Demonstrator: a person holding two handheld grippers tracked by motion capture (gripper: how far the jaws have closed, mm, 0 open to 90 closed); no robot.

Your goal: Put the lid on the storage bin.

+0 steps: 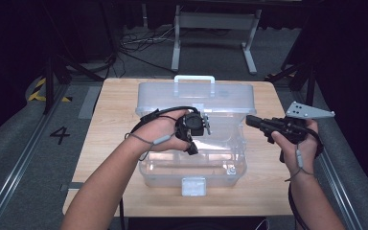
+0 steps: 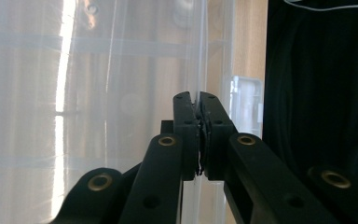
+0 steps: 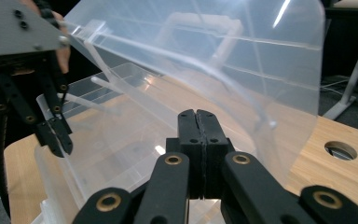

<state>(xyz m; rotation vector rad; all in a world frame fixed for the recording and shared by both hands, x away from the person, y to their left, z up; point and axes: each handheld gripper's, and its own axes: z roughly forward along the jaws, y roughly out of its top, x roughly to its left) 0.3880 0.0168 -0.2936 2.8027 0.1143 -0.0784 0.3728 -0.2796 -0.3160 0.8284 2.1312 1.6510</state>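
A clear plastic box [image 1: 230,158] stands on the wooden table [image 1: 110,124], its lid [image 1: 158,98] raised at the back with a white handle [image 1: 194,78] on top. A white latch [image 1: 194,186] hangs at the box's front. My left gripper [image 1: 191,147] points down over the middle of the box. In the left gripper view its jaws are shut [image 2: 199,100] on a thin clear plastic edge of the box; which part I cannot tell. My right gripper [image 1: 249,120] hovers at the box's right side, pointing left, shut on nothing [image 3: 196,114]. The right gripper view has the tilted lid [image 3: 242,65] and the left gripper [image 3: 56,135].
A round hole [image 3: 340,150] is cut in the tabletop right of the box. Behind the table stands a grey metal frame [image 1: 215,21] with cables on the floor [image 1: 139,43]. A "4" [image 1: 60,135] marks the floor at left. Bare tabletop lies on both sides of the box.
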